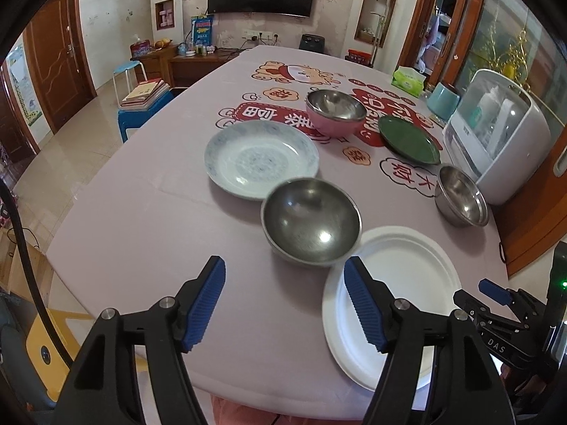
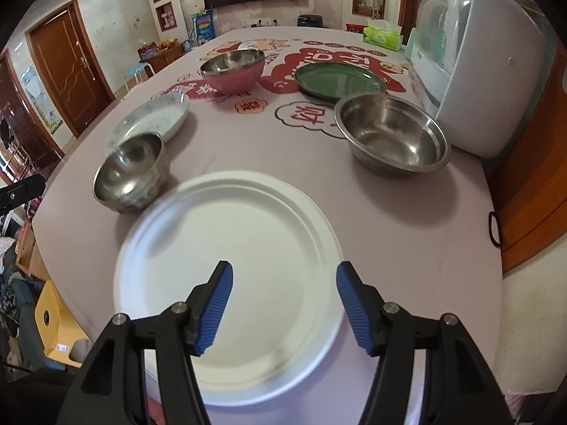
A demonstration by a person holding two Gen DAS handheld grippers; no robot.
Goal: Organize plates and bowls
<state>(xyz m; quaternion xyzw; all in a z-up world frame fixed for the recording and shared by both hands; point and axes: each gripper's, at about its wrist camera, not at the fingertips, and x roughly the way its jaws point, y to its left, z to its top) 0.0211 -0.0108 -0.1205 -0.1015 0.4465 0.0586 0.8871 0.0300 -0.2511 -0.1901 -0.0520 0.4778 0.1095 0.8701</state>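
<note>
Both grippers, left gripper and right gripper, are open and empty; pinch the white plate by its near rim, clear of the steel bowl touching it.

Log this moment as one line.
left gripper: open, empty | right gripper: open, over white plate | steel bowl beside plate

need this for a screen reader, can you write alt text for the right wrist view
The open right gripper hovers over a white paper plate at the near edge of a table. Beyond lie two steel bowls, a blue-patterned plate, a pink bowl and a green plate.
</note>
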